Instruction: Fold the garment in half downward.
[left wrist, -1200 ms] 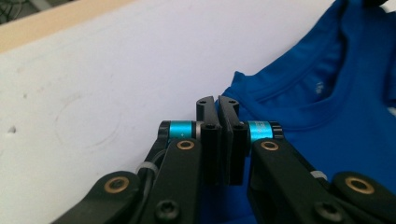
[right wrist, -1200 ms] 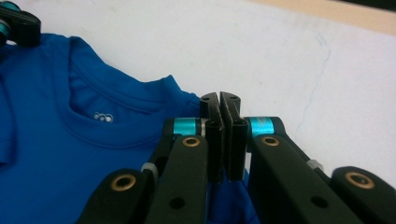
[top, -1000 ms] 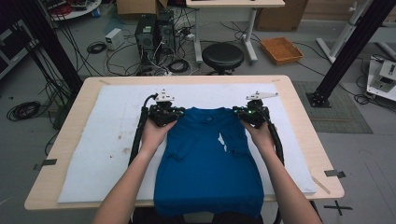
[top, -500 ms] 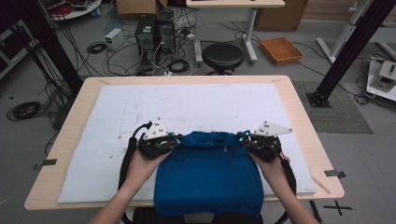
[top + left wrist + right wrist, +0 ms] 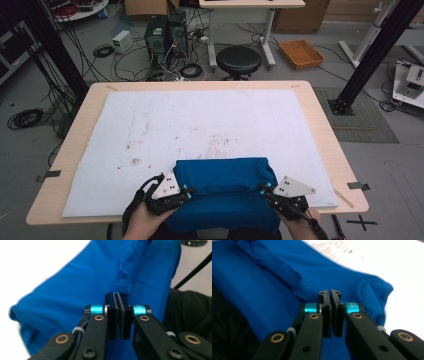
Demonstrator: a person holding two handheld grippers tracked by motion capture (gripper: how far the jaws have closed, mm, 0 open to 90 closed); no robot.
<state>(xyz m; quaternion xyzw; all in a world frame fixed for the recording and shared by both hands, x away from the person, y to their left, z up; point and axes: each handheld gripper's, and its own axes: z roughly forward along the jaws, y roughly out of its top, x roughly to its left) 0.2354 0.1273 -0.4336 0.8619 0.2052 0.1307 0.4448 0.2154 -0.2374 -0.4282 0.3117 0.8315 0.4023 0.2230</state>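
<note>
Both tools have pulled the blue shirt's (image 5: 222, 192) top edge back over itself. Left tool (image 5: 186, 194) and right tool (image 5: 264, 192) pinch it tight. The fold is nearly made.

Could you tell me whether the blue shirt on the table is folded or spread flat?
Folded. The blue shirt lies doubled over on the white mat, with a rounded fold edge on its far side.

A bright blue cloth garment (image 5: 225, 192), of thin smooth fabric, lies folded over on itself at the near edge of the bench. Its upper fold forms a soft rounded roll, and the lower part hangs over the bench's front edge.
</note>
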